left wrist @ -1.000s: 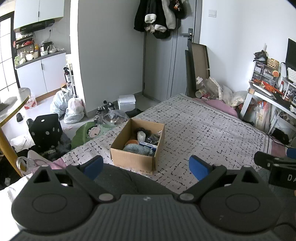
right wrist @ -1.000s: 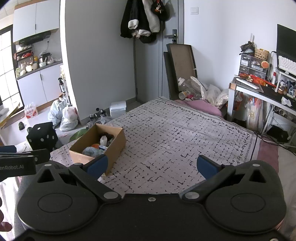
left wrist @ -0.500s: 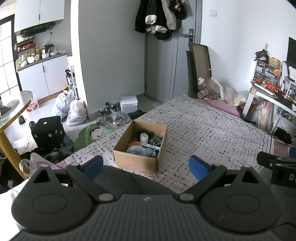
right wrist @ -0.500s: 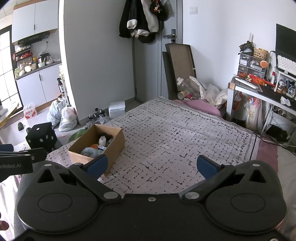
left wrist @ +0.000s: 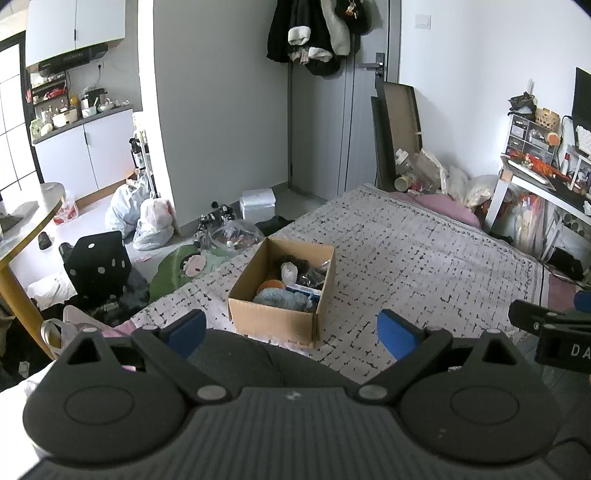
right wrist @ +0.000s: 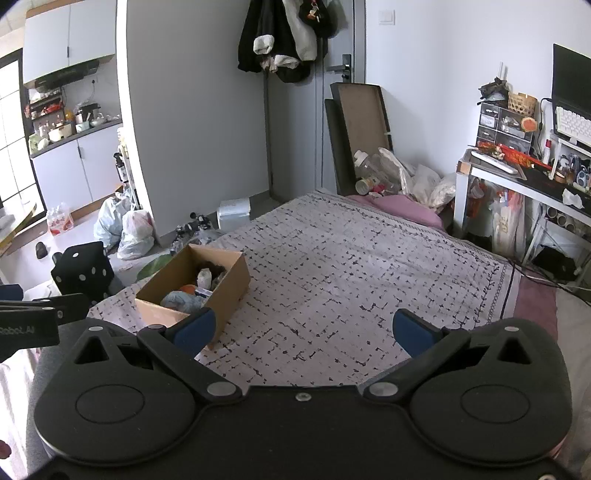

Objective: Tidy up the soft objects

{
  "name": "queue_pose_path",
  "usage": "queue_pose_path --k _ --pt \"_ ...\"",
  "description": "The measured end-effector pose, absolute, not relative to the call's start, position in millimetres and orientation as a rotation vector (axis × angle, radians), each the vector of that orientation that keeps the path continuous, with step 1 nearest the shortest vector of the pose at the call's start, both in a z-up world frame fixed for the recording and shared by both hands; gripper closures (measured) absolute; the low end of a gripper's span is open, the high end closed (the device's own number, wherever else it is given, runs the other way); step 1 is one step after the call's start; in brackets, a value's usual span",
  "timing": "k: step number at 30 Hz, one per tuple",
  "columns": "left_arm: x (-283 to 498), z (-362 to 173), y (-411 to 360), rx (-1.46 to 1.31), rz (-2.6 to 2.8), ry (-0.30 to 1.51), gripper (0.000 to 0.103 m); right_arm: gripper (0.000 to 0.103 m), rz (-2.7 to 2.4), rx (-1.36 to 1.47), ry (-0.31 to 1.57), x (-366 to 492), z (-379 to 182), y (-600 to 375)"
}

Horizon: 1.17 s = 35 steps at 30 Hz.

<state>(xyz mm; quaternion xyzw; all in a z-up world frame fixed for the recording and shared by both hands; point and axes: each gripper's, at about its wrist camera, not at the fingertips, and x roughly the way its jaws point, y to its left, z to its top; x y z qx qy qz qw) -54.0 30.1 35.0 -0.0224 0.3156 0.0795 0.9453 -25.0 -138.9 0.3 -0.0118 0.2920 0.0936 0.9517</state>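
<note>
Cardboard box (left wrist: 282, 291) sat open on the bed (left wrist: 406, 266), near the bed's left edge. Used as the landmark here, so everything below goes off it.

Inside the box: a blue-grey soft thing (left wrist: 282, 298) up against the near wall, an orange thing (left wrist: 271, 285) just behind that, a white bottle-ish item (left wrist: 289, 271) around the middle, and something dark and fuzzy (left wrist: 293, 263) toward the far wall. Couldn't really tell what the darker bits on the box's right side were, too small and jumbled.

Left gripper (left wrist: 291, 332) hung just short of the box's near wall, wide open, blue fingertips (left wrist: 186, 330) well apart, gripping nothing. Not touching the box.

Right gripper (right wrist: 302, 329) was over to the right of the box, above the patterned cover, also spread wide and empty. Its left blue tip overlapped the box's near right corner in the right wrist view, but couldn't tell if actually touching.

Beyond the box, on the floor: a white container (left wrist: 257, 204) and a clear bag (left wrist: 232, 238). Left of the box: a black spotted cube (left wrist: 99, 267) and white plastic bags (left wrist: 147, 218). Far past the box, a pink pillow (left wrist: 439, 206) at the bed's far end, and coats (left wrist: 316, 33) on the door
</note>
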Motion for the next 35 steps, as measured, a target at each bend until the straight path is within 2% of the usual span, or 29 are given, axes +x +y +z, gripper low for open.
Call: queue_pose_path --k 35 --pt "-51.4 31.1 38.9 -0.058 0.162 0.656 0.005 0.000 0.186 0.003 0.628 -18.8 -9.7 -138.3"
